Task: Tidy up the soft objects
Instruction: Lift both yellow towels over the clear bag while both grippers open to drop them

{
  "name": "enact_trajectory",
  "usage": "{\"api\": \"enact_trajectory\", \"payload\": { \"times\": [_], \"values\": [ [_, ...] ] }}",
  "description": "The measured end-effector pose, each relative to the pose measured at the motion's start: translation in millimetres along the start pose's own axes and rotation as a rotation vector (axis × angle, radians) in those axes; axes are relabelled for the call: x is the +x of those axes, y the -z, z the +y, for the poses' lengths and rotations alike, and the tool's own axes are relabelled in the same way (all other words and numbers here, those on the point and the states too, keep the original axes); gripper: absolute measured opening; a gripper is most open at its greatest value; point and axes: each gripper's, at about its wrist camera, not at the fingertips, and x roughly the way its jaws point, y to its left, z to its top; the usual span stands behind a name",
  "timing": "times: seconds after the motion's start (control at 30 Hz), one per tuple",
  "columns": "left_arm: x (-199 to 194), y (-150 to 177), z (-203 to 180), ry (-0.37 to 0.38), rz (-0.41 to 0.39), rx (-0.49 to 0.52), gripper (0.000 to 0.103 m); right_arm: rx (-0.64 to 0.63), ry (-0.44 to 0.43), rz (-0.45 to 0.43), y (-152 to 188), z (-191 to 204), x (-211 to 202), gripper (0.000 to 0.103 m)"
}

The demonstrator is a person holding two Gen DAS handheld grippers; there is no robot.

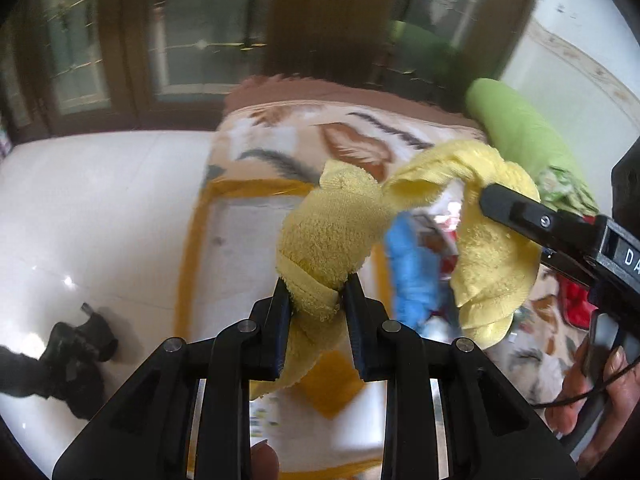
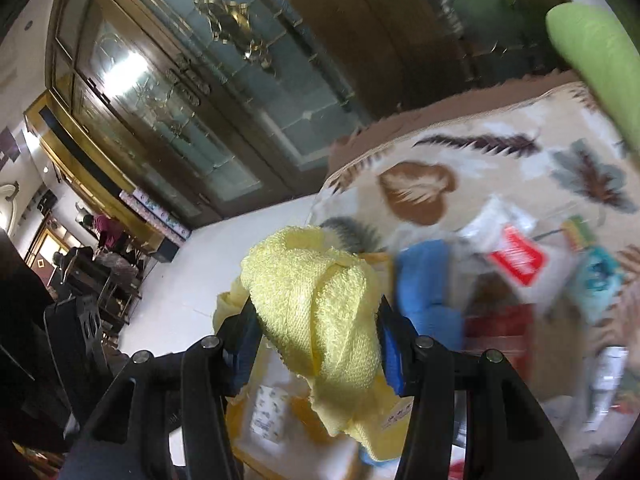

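Both claws have the fluffy yellow terry towel (image 1: 332,236) off the bed: the left gripper (image 1: 316,300) is pinched nearly closed on one bunched end, the right gripper (image 2: 316,320) clamps wider around a thick wad. Twisted between them above the leaf-patterned beige blanket (image 1: 280,128), the cloth could slip from the left's thin bite if pulled apart, or snag the blue cloth (image 1: 412,272) below

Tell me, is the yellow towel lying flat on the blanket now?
No, the yellow towel hangs in the air, pinched between the left hand-held gripper and the right hand-held gripper above the blanket.
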Motion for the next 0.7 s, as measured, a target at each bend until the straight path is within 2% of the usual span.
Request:
{"api": "enact_trajectory", "payload": {
  "times": [0.23,0.4,0.47,0.53,0.6,0.63,0.7],
  "values": [
    [40,5,36,-0.082,0.046,-0.068,0.025,0.044,0.045,0.087,21,4,73,0.052],
    [68,11,40,-0.092,0.093,-0.078,0.026,0.046,0.094,0.141,40,-5,99,0.059],
    [75,14,41,-0.097,0.102,-0.085,0.03,0.033,0.115,0.167,47,-8,102,0.06],
    [77,16,42,-0.106,0.097,-0.076,0.033,0.005,0.101,0.165,52,-7,98,0.061],
    [76,18,41,-0.151,0.081,-0.05,0.056,-0.008,0.097,0.154,53,-4,91,0.066],
    [76,18,43,-0.158,0.077,-0.046,0.073,-0.014,0.087,0.141,54,-3,85,0.067],
    [70,19,44,-0.161,0.064,-0.049,0.074,-0.024,0.075,0.11,53,1,73,0.067]
  ]
}}
